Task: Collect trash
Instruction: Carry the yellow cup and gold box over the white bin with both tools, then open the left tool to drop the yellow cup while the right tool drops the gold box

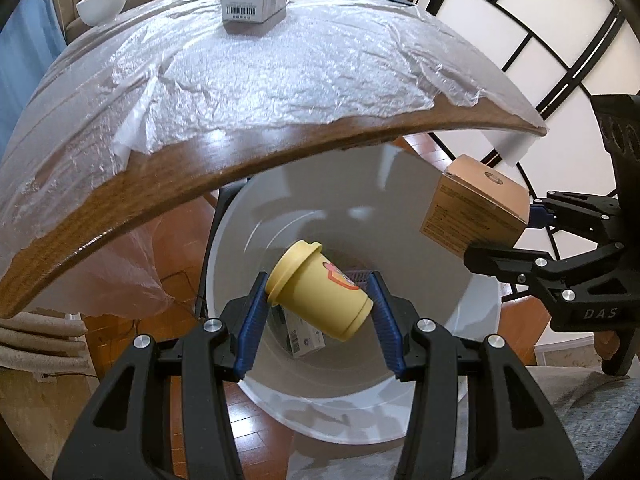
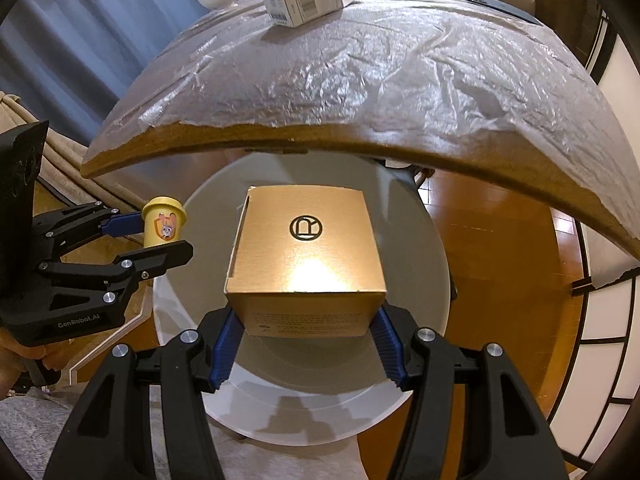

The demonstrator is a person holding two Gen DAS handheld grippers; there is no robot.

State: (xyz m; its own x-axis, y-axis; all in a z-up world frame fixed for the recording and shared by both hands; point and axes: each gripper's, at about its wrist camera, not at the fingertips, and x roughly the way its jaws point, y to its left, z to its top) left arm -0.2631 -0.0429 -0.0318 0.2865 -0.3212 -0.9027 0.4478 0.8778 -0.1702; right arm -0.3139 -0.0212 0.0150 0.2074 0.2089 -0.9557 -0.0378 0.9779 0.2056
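The left tongs (image 1: 318,304) pinch a yellow cup (image 1: 320,292) over the white bin (image 1: 452,300). At three o'clock, the right tongs (image 2: 306,344) pinch a gold box (image 2: 304,256).

Yellow lidded cup (image 1: 318,290) tilted and gold box (image 2: 304,264) upright, both above white bin (image 1: 440,292).

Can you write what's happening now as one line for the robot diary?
left gripper: shut on yellow cup | right gripper: shut on gold box | both over white bin | white carton: on table
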